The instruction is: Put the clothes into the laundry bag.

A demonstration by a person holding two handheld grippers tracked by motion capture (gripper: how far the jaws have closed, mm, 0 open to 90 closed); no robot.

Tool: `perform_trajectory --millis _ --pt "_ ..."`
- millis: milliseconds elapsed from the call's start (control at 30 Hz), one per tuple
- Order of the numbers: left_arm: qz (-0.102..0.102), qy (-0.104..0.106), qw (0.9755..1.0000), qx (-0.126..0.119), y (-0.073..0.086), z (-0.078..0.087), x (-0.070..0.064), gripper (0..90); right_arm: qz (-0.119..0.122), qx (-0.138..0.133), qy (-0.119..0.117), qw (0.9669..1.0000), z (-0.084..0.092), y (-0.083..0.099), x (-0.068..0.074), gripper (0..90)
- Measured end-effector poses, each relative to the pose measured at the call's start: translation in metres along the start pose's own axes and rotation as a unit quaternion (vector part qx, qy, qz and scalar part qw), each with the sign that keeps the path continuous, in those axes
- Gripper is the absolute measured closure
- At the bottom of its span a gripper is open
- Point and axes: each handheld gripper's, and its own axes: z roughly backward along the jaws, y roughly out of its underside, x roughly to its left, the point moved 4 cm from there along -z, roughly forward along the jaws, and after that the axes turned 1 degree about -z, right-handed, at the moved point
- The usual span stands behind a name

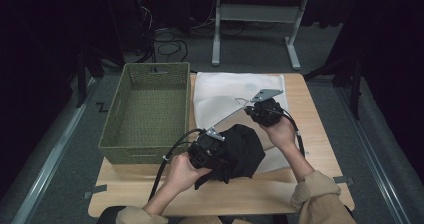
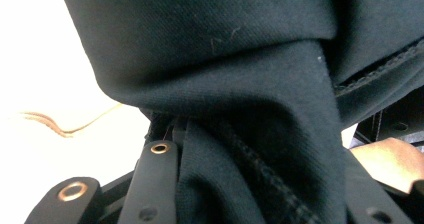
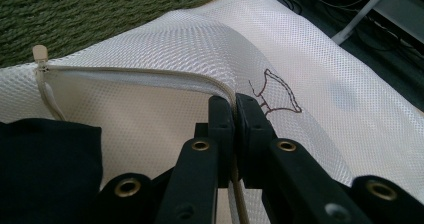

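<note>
A black garment (image 1: pixel 243 150) is bunched at the middle of the table, and my left gripper (image 1: pixel 220 148) is shut on it. Its cloth (image 2: pixel 225 59) drapes over and between that gripper's (image 2: pixel 255 156) jaws. A white mesh laundry bag (image 1: pixel 225 91) lies flat behind it. My right gripper (image 1: pixel 250 109) is shut on the bag's zipper edge (image 3: pixel 150 74) and holds it lifted, with the jaws (image 3: pixel 234 111) pressed together on the seam. The zipper pull (image 3: pixel 40 54) sits at the far end of the opening. A corner of the black garment (image 3: pixel 45 169) lies inside the opening's mouth.
A green woven basket (image 1: pixel 135 154) stands empty at the table's left, close to the bag; its weave (image 3: pixel 100 9) is beyond the bag. Bare wooden table (image 1: pixel 250 194) runs along the front edge. Desk legs and cables (image 1: pixel 170 46) stand on the floor behind.
</note>
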Motion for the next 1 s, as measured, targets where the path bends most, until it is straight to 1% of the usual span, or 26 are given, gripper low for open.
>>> perform_trajectory --millis 33,167,233,300,433,500,600,733,833,1000 --pt "0.001 -0.003 1.0 0.001 -0.001 -0.002 0.0 62.5 -0.003 0.0 -0.001 1.0 0.001 0.0 0.0 87.0" --pt "0.005 -0.01 0.9999 0.0 -0.002 -0.004 0.002 62.4 0.001 0.004 -0.001 1.0 0.002 0.0 -0.001 87.0" --pt "0.008 -0.01 0.9999 -0.002 -0.003 -0.005 0.002 62.4 -0.002 0.001 -0.001 1.0 0.002 0.0 -0.001 87.1" --pt "0.008 -0.013 0.9999 -0.001 -0.003 -0.007 0.002 62.5 -0.003 0.004 -0.002 1.0 0.002 0.0 0.0 87.0" --pt "0.005 -0.02 0.9998 0.001 -0.004 -0.009 0.001 62.5 0.0 0.001 -0.003 1.0 0.002 -0.001 0.001 87.0" --pt "0.004 -0.023 0.9997 0.003 -0.005 -0.01 0.001 62.5 -0.003 0.003 -0.004 1.0 0.002 -0.001 0.002 87.0" --pt "0.006 -0.025 0.9997 0.002 -0.006 -0.013 0.002 62.4 0.0 0.001 -0.003 1.0 0.001 -0.001 0.002 87.0" --pt "0.003 -0.029 0.9996 0.004 -0.007 -0.017 0.001 62.4 0.0 -0.002 -0.004 1.0 0.001 -0.002 0.003 87.0" --pt "0.001 -0.036 0.9993 0.004 -0.009 -0.02 0.001 62.4 0.003 0.0 -0.005 1.0 0.002 -0.002 0.003 87.0" --pt "0.007 -0.038 0.9992 0.0 -0.012 -0.024 0.003 62.4 0.006 -0.003 -0.005 1.0 0.003 -0.002 0.004 87.0"
